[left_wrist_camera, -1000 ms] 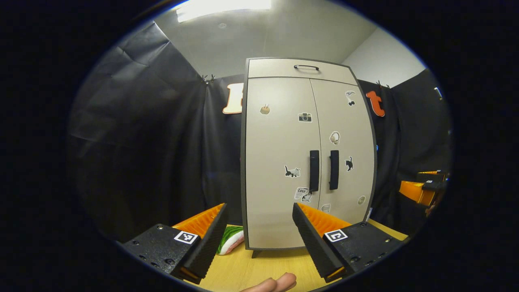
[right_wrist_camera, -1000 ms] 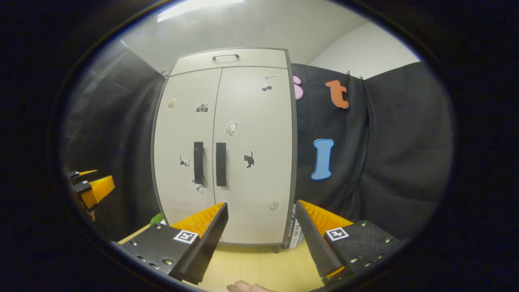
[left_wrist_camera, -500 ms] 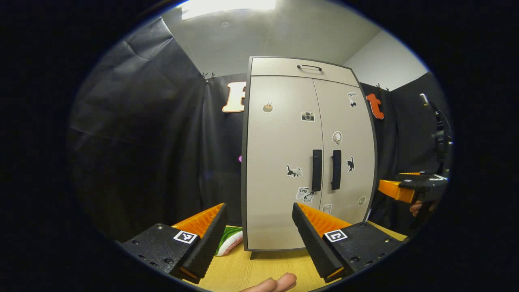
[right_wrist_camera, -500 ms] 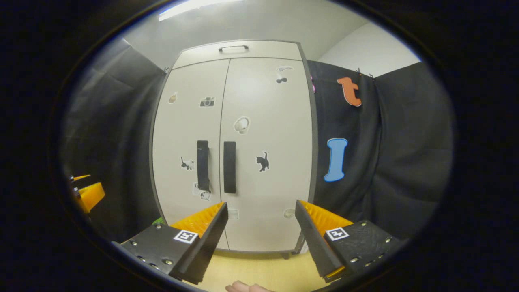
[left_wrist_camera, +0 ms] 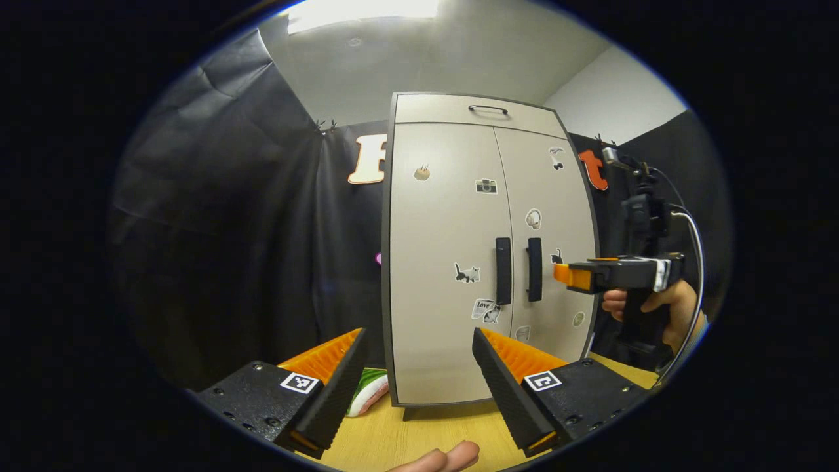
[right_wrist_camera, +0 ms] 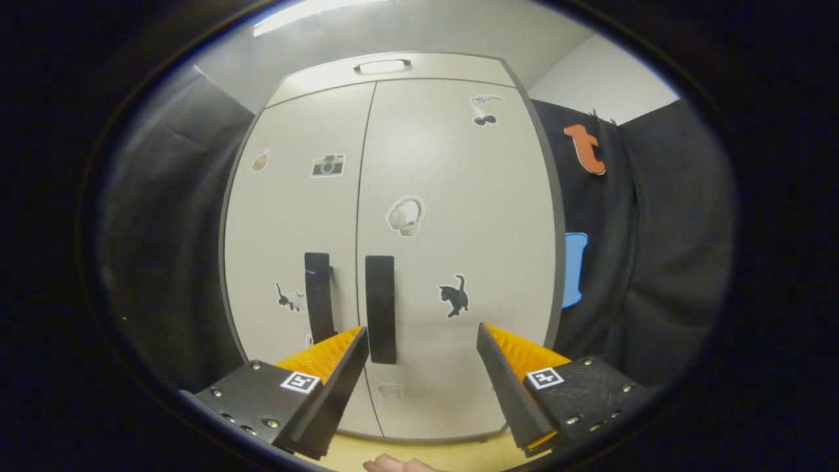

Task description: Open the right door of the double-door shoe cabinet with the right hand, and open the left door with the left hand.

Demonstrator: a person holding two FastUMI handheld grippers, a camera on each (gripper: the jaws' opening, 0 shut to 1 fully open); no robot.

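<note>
1. The shoe cabinet (left_wrist_camera: pixel 488 262) stands upright on the wooden table (left_wrist_camera: pixel 419 432), with both doors closed and stickers scattered across them.
2. The right door (right_wrist_camera: pixel 459 255) looms close in the right gripper view; the left door (right_wrist_camera: pixel 295 236) sits beside it.
3. The right gripper (right_wrist_camera: pixel 419 367) has its fingers spread wide, holding nothing, near the right handle (right_wrist_camera: pixel 381 308) but apart from it.
4. The left gripper (left_wrist_camera: pixel 419 373) is likewise spread wide and empty, well back from the left handle (left_wrist_camera: pixel 503 271).
5. In the left gripper view, a hand (left_wrist_camera: pixel 655 308) grips the right gripper's body.
</note>
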